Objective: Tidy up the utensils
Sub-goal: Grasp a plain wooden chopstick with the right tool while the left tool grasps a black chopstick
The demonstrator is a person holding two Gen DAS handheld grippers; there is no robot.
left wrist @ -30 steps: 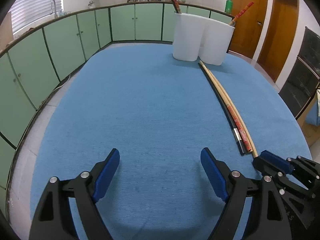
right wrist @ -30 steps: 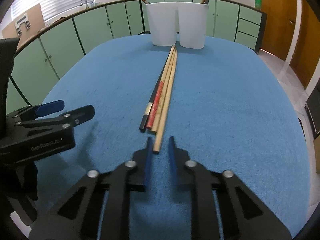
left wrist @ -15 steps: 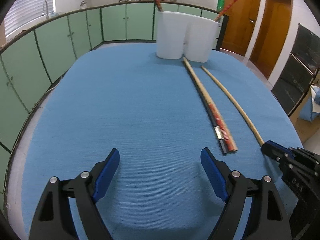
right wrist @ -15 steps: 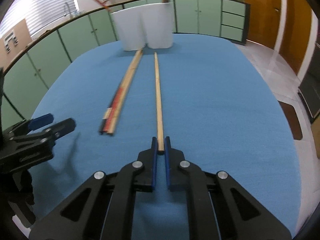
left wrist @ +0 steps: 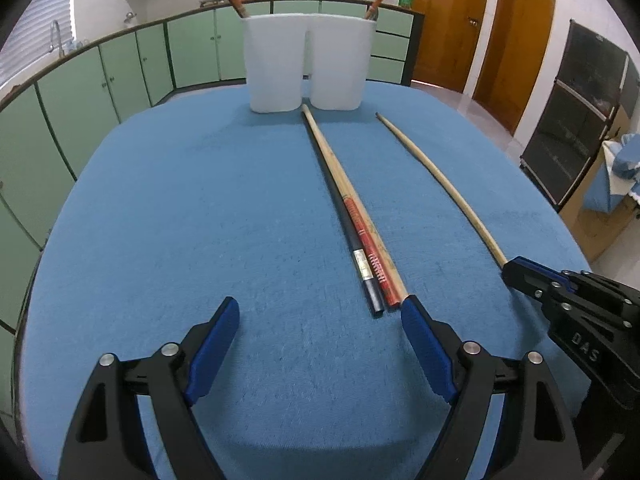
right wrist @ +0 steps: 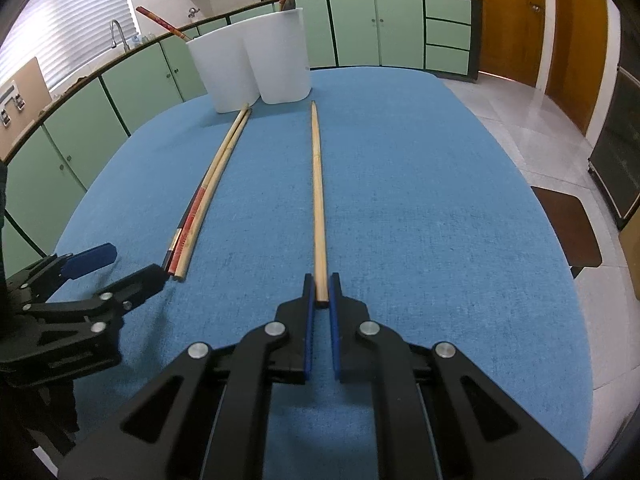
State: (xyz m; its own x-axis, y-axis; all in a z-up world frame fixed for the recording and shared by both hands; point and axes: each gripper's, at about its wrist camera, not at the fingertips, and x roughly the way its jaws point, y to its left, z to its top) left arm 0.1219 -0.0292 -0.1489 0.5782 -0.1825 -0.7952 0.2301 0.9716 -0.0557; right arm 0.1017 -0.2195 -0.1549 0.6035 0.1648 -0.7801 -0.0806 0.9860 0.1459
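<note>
My right gripper (right wrist: 319, 288) is shut on the near end of a plain wooden chopstick (right wrist: 318, 184), which stretches away toward two white cups (right wrist: 256, 64). That chopstick (left wrist: 440, 184) lies apart from the others in the left wrist view, its end in the right gripper (left wrist: 516, 268). Three chopsticks stay bunched on the blue cloth: a black one (left wrist: 352, 240), a red one (left wrist: 366, 236) and a wooden one (left wrist: 328, 152). My left gripper (left wrist: 320, 320) stands open just short of their near ends, holding nothing. Each white cup (left wrist: 308, 64) has a red chopstick standing in it.
The blue cloth (left wrist: 200, 200) covers the whole table, with bare room left of the bundle. Green cabinets (left wrist: 120, 76) ring the far side. Wooden doors (left wrist: 480, 20) and a dark cabinet (left wrist: 580, 112) stand to the right, beyond the table edge.
The right gripper has closed on the plain wooden chopstick and dragged it sideways, away from the bundle. The left gripper has shifted toward the bundle's near ends, still open.
</note>
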